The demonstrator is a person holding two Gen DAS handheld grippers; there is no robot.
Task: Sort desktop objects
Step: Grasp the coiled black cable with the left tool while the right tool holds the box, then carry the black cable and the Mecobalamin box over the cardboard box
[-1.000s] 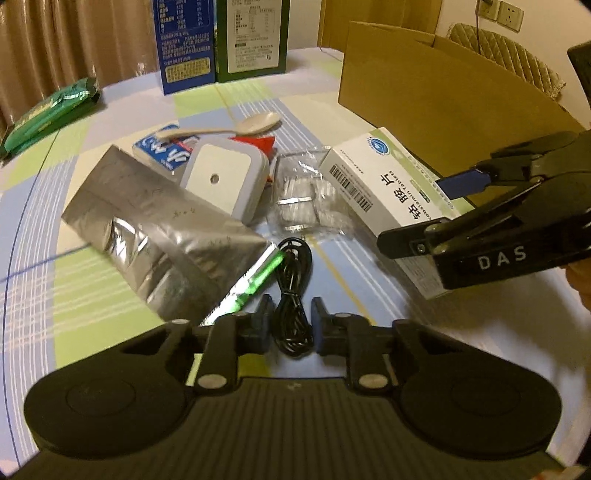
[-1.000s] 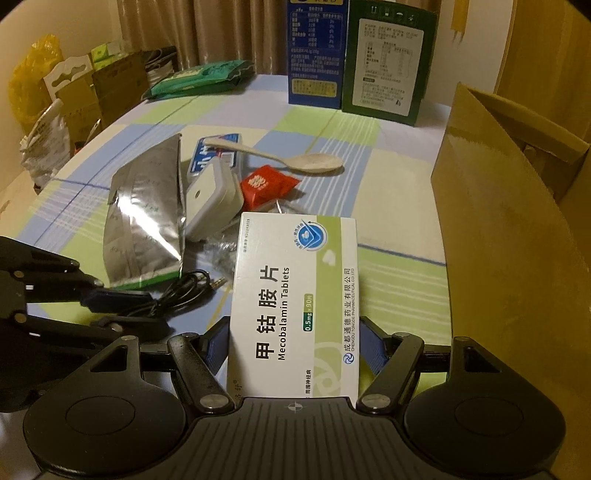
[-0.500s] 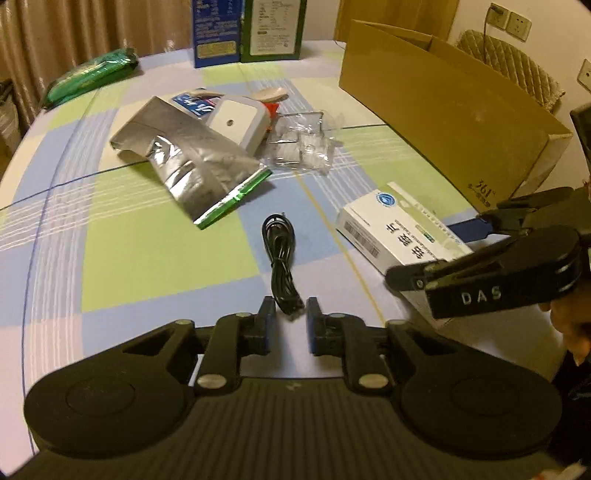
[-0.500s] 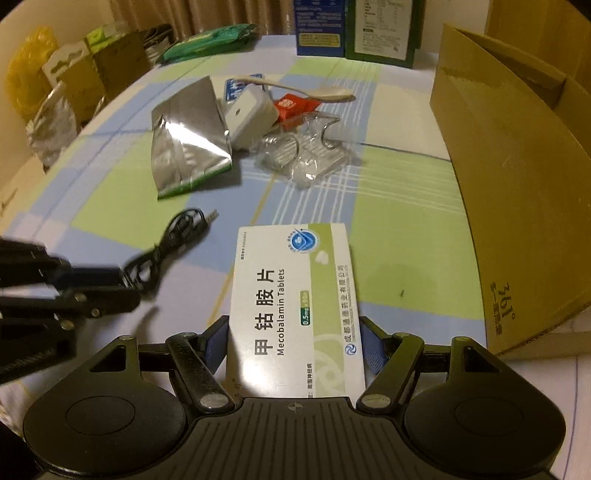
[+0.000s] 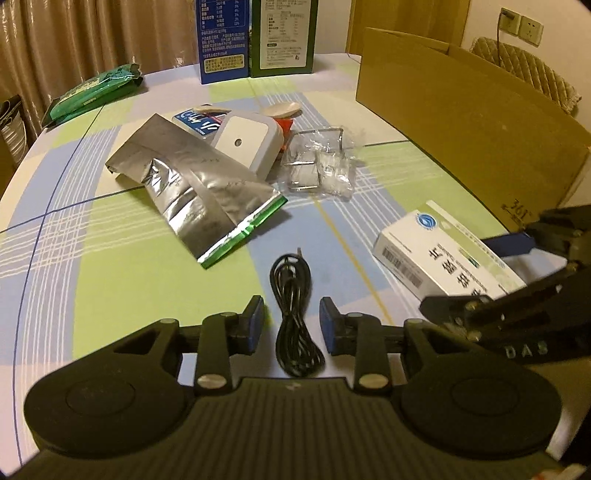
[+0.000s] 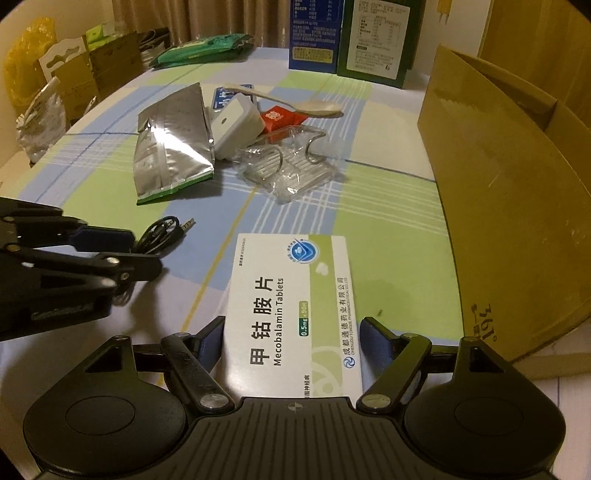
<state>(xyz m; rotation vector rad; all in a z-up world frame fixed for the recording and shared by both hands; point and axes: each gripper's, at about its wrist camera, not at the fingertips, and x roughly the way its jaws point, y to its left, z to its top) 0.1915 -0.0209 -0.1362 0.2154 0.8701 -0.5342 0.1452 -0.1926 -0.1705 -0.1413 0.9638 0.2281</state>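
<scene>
A coiled black cable (image 5: 295, 295) lies on the checked tablecloth between the fingers of my left gripper (image 5: 291, 325). Its jaws are opening and a gap shows beside each blue pad. A white and green tablet box (image 6: 291, 295) lies flat on the cloth between the fingers of my right gripper (image 6: 291, 343). Those jaws are also opening, and the pads stand just off the box's long edges. From the left wrist, the tablet box (image 5: 436, 251) and right gripper (image 5: 458, 275) are at the right. The right wrist view has the left gripper (image 6: 144, 251) and cable (image 6: 162, 232) at the left.
A large open cardboard box (image 5: 461, 129) stands along the right. Further back lie a silver pouch (image 5: 199, 192), a white square device (image 5: 247, 140), a clear plastic holder (image 5: 317, 170), a spoon (image 6: 295, 105) and a red packet (image 6: 277, 116). Blue (image 5: 221, 33) and green (image 5: 284, 33) cartons stand at the far edge.
Both grippers have drawn back from the pile toward the near edge, bringing the cable and the tablet box along. Both pairs of jaws now stand wider, off their objects.
</scene>
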